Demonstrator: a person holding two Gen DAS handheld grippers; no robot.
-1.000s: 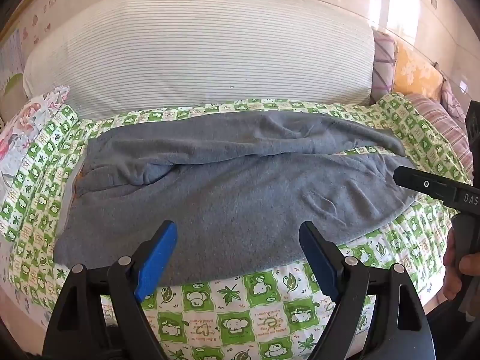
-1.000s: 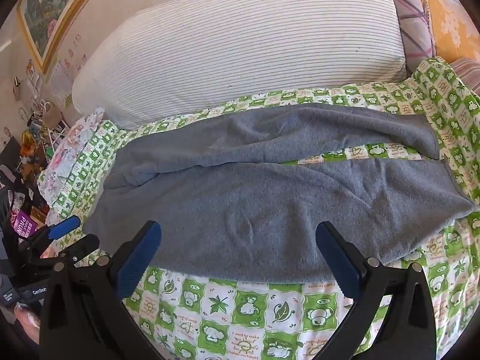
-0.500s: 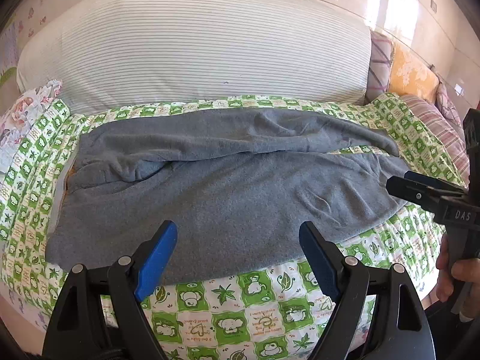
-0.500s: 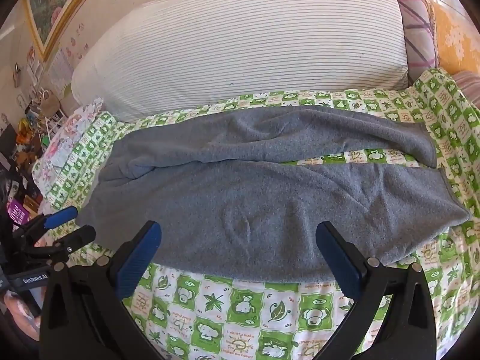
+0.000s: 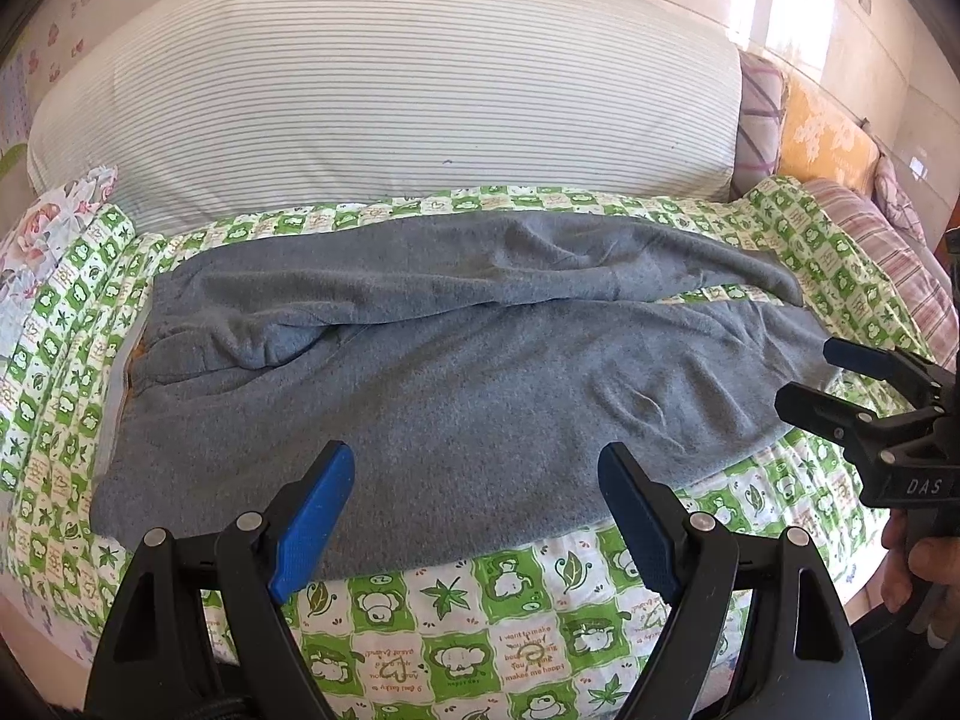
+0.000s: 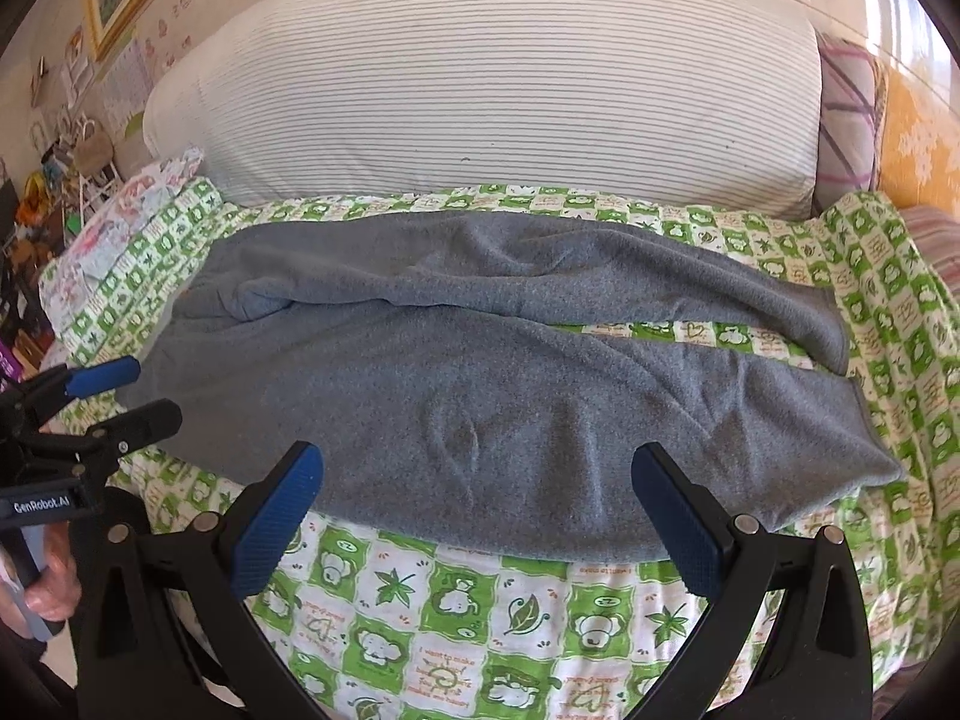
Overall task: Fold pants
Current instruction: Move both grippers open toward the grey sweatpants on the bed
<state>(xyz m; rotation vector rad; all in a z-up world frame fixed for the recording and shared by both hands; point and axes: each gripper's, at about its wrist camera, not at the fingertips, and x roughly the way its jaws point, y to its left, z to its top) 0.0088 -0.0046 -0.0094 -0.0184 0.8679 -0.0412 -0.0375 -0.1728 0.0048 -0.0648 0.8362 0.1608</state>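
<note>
Grey fleece pants (image 5: 456,372) lie spread sideways on a green-and-white patterned sheet (image 5: 456,612), waistband at the left, two legs running right with a strip of sheet between their ends. They also show in the right wrist view (image 6: 480,396). My left gripper (image 5: 477,516) is open and empty, hovering over the near edge of the pants. My right gripper (image 6: 474,516) is open and empty over the near edge further right. It also shows in the left wrist view (image 5: 810,378), near the leg cuffs. The left gripper also shows in the right wrist view (image 6: 120,396), near the waistband.
A large white striped pillow (image 5: 384,96) lies behind the pants. Purple, orange and striped cushions (image 5: 828,144) sit at the back right. Floral cloth (image 6: 138,204) and cluttered shelves (image 6: 54,162) are at the left. The bed's front edge is just below the grippers.
Both grippers have moved a little closer to the pants. The right gripper now reaches further in toward the leg cuffs. The pants have not moved.
</note>
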